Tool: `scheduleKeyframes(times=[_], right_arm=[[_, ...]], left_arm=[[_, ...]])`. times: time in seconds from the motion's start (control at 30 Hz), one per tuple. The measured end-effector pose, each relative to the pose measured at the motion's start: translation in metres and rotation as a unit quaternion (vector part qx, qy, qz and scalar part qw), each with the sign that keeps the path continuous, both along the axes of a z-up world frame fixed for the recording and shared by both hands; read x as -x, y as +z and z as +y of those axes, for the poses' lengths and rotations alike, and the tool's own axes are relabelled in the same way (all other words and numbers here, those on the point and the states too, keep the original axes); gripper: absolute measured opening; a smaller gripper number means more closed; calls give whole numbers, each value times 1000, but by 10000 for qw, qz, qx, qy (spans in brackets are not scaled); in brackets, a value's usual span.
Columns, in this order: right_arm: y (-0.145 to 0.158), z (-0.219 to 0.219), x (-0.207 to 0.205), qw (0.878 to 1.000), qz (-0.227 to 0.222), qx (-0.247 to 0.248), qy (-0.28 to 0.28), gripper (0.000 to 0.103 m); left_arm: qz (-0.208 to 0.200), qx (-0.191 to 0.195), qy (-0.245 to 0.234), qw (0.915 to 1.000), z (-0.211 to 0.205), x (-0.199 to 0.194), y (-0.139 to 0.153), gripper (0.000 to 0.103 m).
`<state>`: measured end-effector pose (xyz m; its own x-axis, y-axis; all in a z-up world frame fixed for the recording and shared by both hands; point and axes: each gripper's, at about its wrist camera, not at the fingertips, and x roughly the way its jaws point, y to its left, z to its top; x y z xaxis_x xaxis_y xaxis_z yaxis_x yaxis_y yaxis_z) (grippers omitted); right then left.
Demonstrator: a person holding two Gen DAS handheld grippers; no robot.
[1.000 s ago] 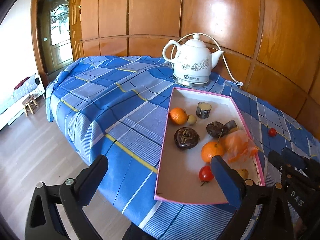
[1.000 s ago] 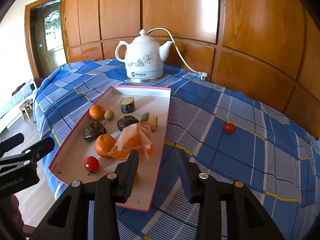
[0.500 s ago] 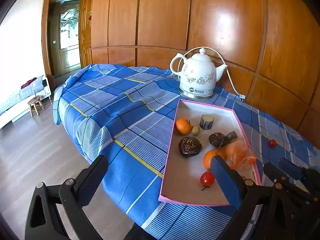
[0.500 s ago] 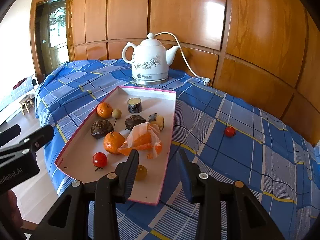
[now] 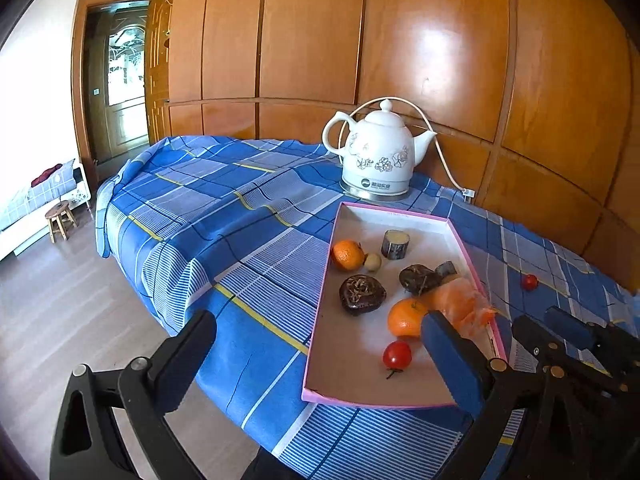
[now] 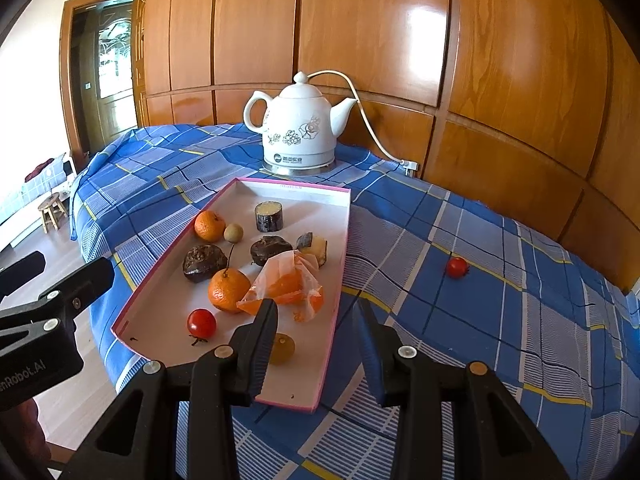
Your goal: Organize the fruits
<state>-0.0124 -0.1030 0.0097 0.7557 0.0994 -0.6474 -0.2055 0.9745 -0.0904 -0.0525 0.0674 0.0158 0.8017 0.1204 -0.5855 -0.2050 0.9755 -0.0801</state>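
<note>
Hovering above the table's near edge, the right gripper (image 6: 316, 320) and left gripper (image 5: 316, 340) both gape, holding nothing. Just ahead lies the pink-rimmed tray (image 6: 343, 240) of fruit; a stray cherry tomato (image 6: 457, 267) sits farther right on the cloth, the white kettle (image 6: 298, 128) beyond.
</note>
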Motion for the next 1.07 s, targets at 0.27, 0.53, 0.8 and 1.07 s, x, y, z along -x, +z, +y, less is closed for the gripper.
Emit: scheduleKeyframes(times=[0.27,0.53,0.8,1.07], right_arm=[[-2,1,-1,10000,38,-15,31,40],[-4,2,0,10000,41,-13,49,40],[-6,2,-1,9999,77,-22,83,40],[-7,1,-1,9998,75,-47,162,40]], left_arm=[[30,-51,-53,10000,-3,0,-3,103],[42,-114,-63,9999,-4,0,-3,103],[91,-114,-87,9999,-5,-1,-4,103],[126,-123,-183,9997,-8,-3,-7,101]])
